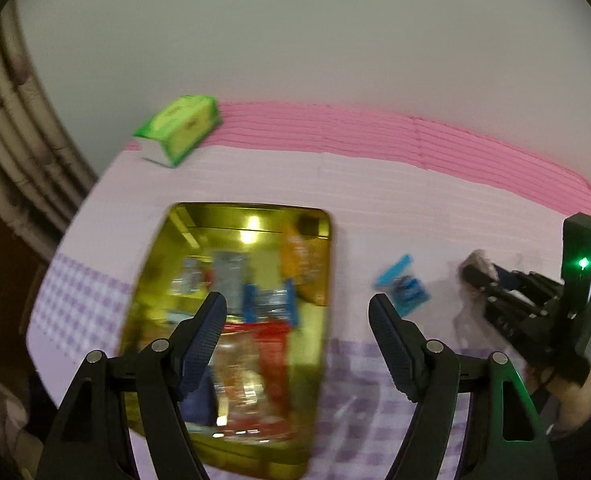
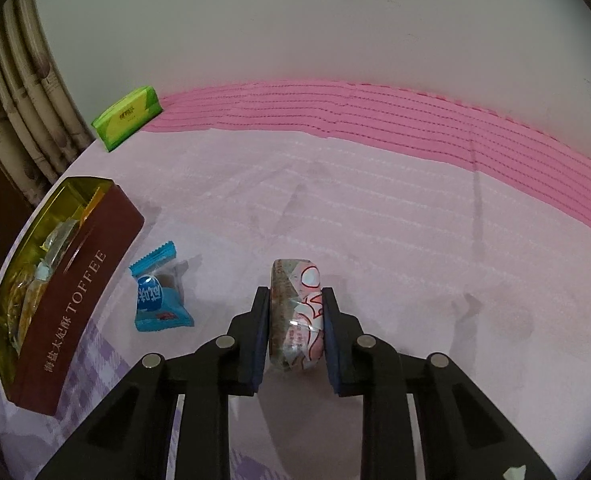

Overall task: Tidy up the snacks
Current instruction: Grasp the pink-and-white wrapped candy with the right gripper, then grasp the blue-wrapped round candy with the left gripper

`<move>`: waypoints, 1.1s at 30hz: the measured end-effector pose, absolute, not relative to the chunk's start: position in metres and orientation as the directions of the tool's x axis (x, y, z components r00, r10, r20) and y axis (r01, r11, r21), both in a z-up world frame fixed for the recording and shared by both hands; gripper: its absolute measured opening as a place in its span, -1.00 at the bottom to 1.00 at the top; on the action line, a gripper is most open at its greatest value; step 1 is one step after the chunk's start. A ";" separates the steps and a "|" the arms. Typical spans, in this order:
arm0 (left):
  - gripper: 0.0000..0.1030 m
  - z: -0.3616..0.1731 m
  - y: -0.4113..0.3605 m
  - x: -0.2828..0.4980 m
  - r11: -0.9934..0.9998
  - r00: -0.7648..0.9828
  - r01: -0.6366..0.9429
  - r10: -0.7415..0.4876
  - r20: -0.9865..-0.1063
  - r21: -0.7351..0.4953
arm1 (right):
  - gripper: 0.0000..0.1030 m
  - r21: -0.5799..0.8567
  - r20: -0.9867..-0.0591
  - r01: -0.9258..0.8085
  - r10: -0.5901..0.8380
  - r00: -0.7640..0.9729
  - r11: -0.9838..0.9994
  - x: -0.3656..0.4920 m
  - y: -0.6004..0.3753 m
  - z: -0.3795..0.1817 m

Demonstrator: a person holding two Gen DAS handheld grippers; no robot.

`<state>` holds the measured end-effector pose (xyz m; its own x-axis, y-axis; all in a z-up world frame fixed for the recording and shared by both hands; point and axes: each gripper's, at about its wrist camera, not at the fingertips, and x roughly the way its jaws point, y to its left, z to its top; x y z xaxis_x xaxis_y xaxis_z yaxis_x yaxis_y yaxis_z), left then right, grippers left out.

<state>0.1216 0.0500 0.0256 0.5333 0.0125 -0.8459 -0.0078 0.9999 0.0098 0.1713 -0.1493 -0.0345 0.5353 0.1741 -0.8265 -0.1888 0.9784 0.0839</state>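
A gold-lined toffee tin [image 1: 323, 272] [image 2: 95, 248] holds several wrapped snacks. My left gripper [image 1: 297, 312] hangs open above its right half with nothing between its fingers. A blue snack packet [image 1: 403, 292] [image 2: 157, 292] lies on the cloth just right of the tin. In the right wrist view my right gripper [image 2: 295, 304] is shut on a pink and white wrapped snack [image 2: 297, 312], its pads pressing both sides, low over the cloth. The left wrist view shows that gripper [image 1: 475, 276] at the far right with the snack in its tips.
A green tissue pack [image 1: 179, 128] [image 2: 127, 118] lies at the back left near the wall. The pink and lilac cloth [image 2: 375, 208] covers the table. A hand [image 1: 571, 404] holds the right gripper. Curtains hang at the left edge.
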 end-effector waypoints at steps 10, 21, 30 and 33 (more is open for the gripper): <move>0.44 0.005 -0.002 0.145 0.997 0.468 0.051 -0.081 -0.880 -0.065 | -0.56 -0.046 -0.803 -0.008 -0.032 0.595 0.999 0.156 -0.203 -0.029; 0.44 -0.016 -0.024 0.154 0.995 0.445 0.066 -0.091 -0.891 -0.069 | -0.56 -0.049 -0.796 0.055 -0.072 0.601 0.997 0.149 -0.223 -0.031; 0.31 -0.034 -0.030 0.160 0.995 0.423 0.060 -0.095 -0.901 -0.077 | -0.54 -0.018 -0.794 0.070 -0.056 0.606 0.997 0.143 -0.228 -0.034; 0.25 -0.041 -0.034 0.165 0.996 0.410 0.053 -0.083 -0.908 -0.068 | -0.53 -0.011 -0.794 0.069 -0.051 0.606 0.998 0.144 -0.230 -0.034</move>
<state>0.1648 -0.0343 -0.0410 0.4103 -0.0832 -0.9082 0.0525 0.9963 -0.0675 0.1437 -0.2297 -0.0340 0.6064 -0.0509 -0.7935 0.0690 0.9976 -0.0113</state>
